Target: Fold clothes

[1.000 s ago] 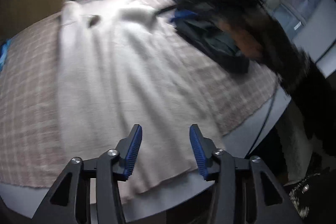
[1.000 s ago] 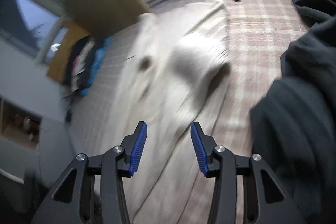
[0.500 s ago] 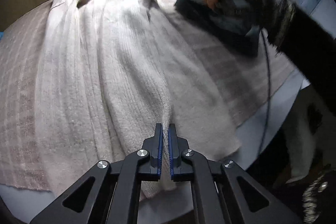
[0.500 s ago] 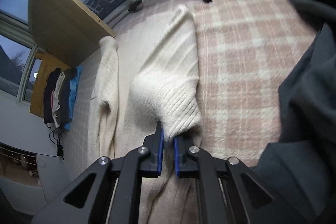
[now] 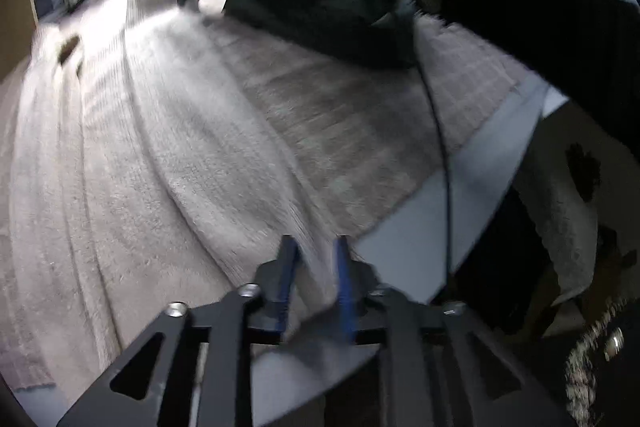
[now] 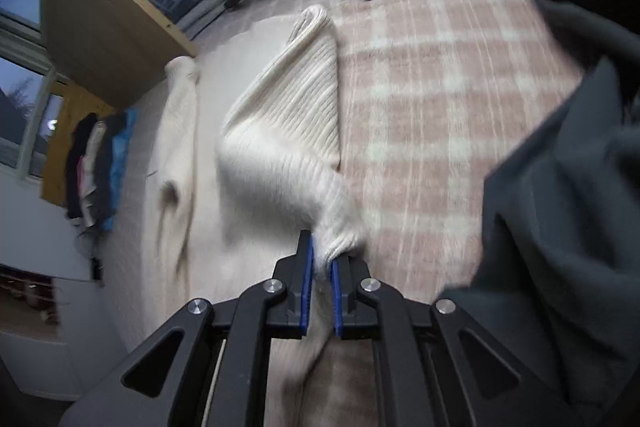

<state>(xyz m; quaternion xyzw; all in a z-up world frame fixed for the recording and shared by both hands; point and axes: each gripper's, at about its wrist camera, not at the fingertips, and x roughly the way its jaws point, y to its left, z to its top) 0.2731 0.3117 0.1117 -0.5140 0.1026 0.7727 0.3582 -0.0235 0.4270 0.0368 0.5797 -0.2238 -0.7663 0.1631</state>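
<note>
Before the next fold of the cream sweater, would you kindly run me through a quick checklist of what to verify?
1. Right gripper clamps the sweater fold: ok.
2. Left gripper grips the hem: not ok; its jaws have just been opening, cloth loose between them.
3. Sweater body lies flat on the checked blanket: ok.
4. Dark clothes clear of the sweater: ok.
5. Cable clear of the sweater: cannot tell.

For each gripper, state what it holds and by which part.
The right gripper pinches the cream sweater by a lifted sleeve fold. The left gripper, jaws just opening, straddles the sweater's hem without gripping it.
</note>
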